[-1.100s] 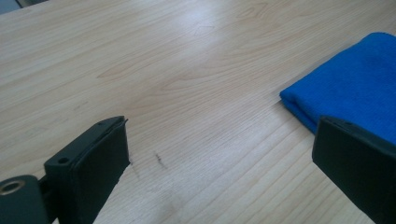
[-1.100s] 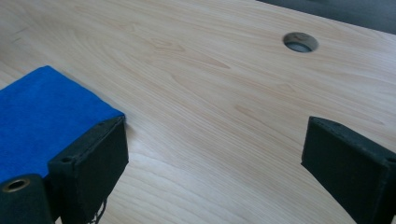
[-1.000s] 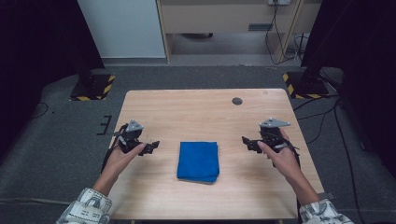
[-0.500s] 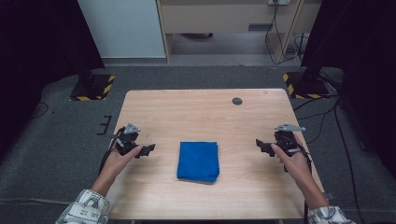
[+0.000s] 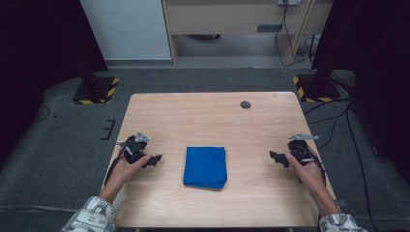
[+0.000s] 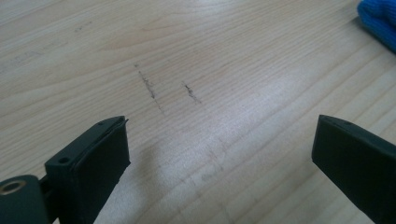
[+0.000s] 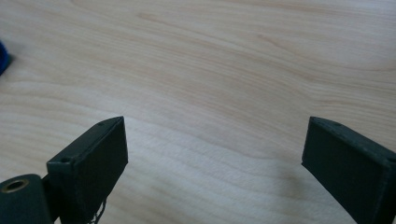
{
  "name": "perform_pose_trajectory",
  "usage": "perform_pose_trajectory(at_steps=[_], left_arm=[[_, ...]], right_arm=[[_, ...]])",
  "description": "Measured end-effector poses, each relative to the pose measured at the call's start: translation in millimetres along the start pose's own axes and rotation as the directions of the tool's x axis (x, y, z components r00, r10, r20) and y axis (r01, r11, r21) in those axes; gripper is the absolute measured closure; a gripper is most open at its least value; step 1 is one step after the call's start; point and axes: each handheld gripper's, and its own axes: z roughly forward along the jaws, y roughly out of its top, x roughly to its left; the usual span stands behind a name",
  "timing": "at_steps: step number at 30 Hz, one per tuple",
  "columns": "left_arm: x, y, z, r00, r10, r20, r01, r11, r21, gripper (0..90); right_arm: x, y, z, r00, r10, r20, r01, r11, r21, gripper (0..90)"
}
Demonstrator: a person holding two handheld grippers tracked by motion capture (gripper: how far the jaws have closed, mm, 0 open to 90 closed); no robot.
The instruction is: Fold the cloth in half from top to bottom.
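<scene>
A folded blue cloth (image 5: 205, 166) lies flat on the wooden table (image 5: 208, 121), near the middle of its front half. To the cloth's left, my left gripper (image 5: 155, 160) rests low over the wood, open, its jaws wide apart with nothing between them. A corner of the blue cloth (image 6: 380, 21) shows at the top right of the left gripper view. My right gripper (image 5: 275, 157) is to the cloth's right, open too, over bare wood. In the right gripper view a sliver of the blue cloth (image 7: 3, 58) sits at the left edge.
A small dark round disc (image 5: 245, 104) lies near the table's far edge, right of centre. Faint dark scuff marks (image 6: 149, 86) cross the wood ahead of my left gripper. Black-and-yellow striped stand bases (image 5: 95, 91) sit on the grey floor beyond both far corners.
My right gripper has moved right and toward the front edge, away from the cloth. The left gripper has shifted only slightly. The cloth has not moved.
</scene>
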Motion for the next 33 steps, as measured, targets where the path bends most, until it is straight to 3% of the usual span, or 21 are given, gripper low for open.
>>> perform_pose_trajectory(at_steps=[9, 17, 21, 25, 33], left_arm=[[17.0, 3.9, 20.4, 0.9951, -0.087, -0.046, 0.087, 0.9961, -0.013, 4.1], [19.3, 2.2, 24.2, 0.9932, -0.095, -0.067, 0.092, 0.9945, -0.050, 2.2], [18.6, 0.7, 25.4, 0.9935, -0.091, -0.068, 0.087, 0.9942, -0.064, 0.2], [18.2, 0.5, 25.3, 0.9934, -0.091, -0.070, 0.087, 0.9942, -0.064, 0.1], [17.5, 0.2, 25.1, 0.9929, -0.095, -0.071, 0.091, 0.9938, -0.065, 0.0]], right_arm=[[-18.4, 9.0, 15.5, 0.9936, 0.083, 0.076, -0.082, 0.997, -0.010, 7.5], [-21.7, 7.2, 29.3, 0.9864, 0.125, 0.107, -0.123, 0.992, -0.029, 6.8], [-17.5, 6.9, 34.5, 0.9859, 0.089, 0.142, -0.084, 0.996, -0.040, 5.8], [-8.1, 9.4, 40.5, 0.9785, 0.034, 0.203, -0.035, 0.999, 0.000, 4.5], [4.2, 0.0, 32.9, 0.9837, 0.005, 0.180, -0.007, 1.000, 0.011, 2.1]])
